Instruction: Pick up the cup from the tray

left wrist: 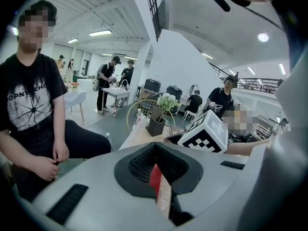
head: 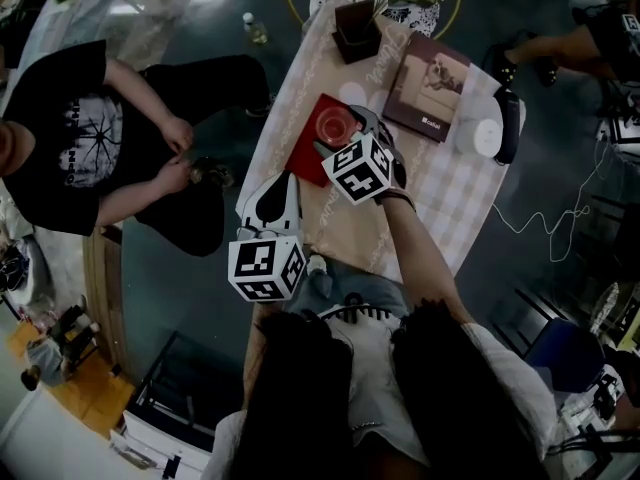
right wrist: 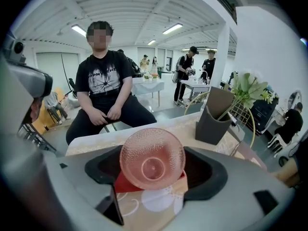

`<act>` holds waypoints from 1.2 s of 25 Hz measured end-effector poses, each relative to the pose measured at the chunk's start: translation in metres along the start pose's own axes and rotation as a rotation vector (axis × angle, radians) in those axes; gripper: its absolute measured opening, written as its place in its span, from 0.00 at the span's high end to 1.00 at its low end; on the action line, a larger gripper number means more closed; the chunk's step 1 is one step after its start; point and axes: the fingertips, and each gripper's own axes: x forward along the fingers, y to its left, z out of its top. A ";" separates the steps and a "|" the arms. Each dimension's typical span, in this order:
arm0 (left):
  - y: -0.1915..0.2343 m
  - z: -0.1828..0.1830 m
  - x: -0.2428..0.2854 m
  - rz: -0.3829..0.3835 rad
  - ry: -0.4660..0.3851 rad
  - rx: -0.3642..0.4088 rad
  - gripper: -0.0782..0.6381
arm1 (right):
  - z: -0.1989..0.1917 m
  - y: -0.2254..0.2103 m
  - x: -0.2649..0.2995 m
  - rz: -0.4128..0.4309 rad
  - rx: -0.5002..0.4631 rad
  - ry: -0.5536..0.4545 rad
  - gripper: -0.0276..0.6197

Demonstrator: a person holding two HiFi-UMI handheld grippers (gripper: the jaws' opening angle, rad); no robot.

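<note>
Cup (right wrist: 152, 159) clamped between right tool (right wrist: 153, 171) jaws, apparently not yet clear of red tray (right wrist: 125, 184); lift remaining. Left tool (left wrist: 156, 166) nearly closed, empty.

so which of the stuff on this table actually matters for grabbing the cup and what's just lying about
In the job: cup, red tray under it, right gripper closed around the cup.

Just lying about: book, dark container, flowers, white round object, left gripper shut and away from the cup, seated person.
</note>
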 end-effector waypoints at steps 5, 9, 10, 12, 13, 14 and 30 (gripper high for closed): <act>-0.005 0.003 -0.001 -0.017 -0.009 0.004 0.88 | -0.005 -0.004 -0.027 -0.035 0.035 -0.018 0.35; -0.010 0.006 0.000 -0.035 -0.015 0.011 0.88 | -0.024 -0.009 -0.048 -0.071 0.055 0.003 0.35; -0.012 0.006 0.000 -0.039 -0.016 0.013 0.88 | -0.030 -0.010 -0.053 -0.081 0.060 0.011 0.35; -0.015 0.007 0.001 -0.049 -0.016 0.023 0.88 | -0.043 -0.012 -0.063 -0.099 0.067 0.030 0.35; -0.018 0.007 0.001 -0.055 -0.016 0.029 0.88 | -0.050 -0.014 -0.067 -0.107 0.072 0.039 0.35; -0.021 0.007 0.001 -0.061 -0.016 0.035 0.88 | -0.057 -0.015 -0.071 -0.114 0.079 0.048 0.35; -0.058 0.003 0.006 -0.135 0.003 0.097 0.88 | -0.145 -0.033 -0.107 -0.200 0.238 0.124 0.35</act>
